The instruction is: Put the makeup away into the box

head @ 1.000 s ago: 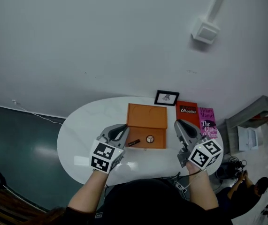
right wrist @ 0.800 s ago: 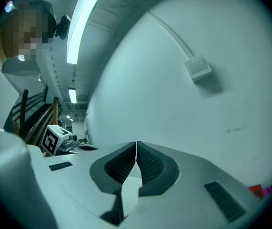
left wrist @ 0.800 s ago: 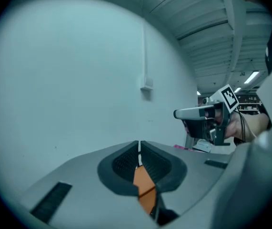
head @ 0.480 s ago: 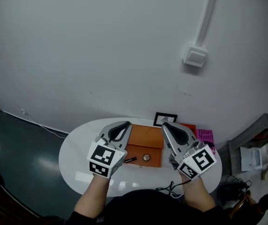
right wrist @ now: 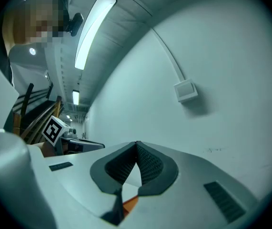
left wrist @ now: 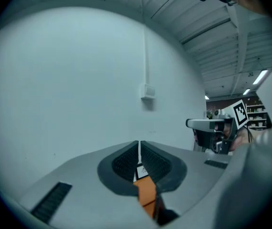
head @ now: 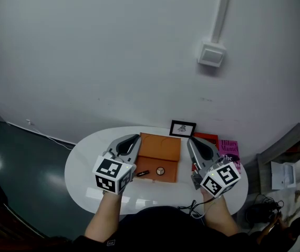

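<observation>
The left gripper [head: 130,140] and right gripper [head: 194,143], each with jaws pressed together on nothing, hang raised either side of the orange box [head: 160,147] on the white table [head: 86,161], apparently keeping clear of it, while a dark lipstick [head: 143,172] lies at its front-left edge beside a round compact [head: 161,170].

wall [head: 113,46]: pale grey | floor [head: 18,156]: dark teal | table [head: 84,156]: white, oval | strip light [right wrist: 92,30]: on
</observation>
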Demonstrator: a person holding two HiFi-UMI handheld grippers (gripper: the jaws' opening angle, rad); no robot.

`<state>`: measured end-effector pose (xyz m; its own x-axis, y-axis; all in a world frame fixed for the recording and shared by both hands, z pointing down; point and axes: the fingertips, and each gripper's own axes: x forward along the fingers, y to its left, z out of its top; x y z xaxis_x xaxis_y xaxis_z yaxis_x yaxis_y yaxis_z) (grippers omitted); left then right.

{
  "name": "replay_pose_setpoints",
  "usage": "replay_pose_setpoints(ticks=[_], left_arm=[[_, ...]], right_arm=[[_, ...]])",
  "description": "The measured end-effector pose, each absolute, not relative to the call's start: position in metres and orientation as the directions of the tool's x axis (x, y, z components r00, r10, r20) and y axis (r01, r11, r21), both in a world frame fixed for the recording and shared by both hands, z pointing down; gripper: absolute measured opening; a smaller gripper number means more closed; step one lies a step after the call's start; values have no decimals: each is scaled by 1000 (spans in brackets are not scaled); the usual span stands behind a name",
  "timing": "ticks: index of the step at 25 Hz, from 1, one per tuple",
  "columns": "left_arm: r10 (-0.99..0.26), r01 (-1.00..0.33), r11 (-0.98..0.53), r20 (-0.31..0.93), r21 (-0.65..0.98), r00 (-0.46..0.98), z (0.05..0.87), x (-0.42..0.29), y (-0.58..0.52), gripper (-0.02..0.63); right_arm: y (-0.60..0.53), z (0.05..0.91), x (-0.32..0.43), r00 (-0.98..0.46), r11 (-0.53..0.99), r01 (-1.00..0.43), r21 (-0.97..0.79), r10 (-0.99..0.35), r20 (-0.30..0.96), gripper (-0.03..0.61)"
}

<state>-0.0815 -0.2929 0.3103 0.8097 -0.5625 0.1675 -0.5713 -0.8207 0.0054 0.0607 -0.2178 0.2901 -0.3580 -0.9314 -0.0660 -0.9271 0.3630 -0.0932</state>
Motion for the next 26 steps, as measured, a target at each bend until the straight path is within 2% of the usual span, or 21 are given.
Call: replay_pose_setpoints(ticks=[10,26], left_arm=[[-576,-585,-811,204,-22,791,327,-78,-285,25],[-596,-599,-799,205,-54,776,324,-77,-286,25]], right_arm=[[-207,300,85,-326,330,-938,-102,-944,-56,35],[-212,303,72,-366,371,-923,-106,-929,-57,35]])
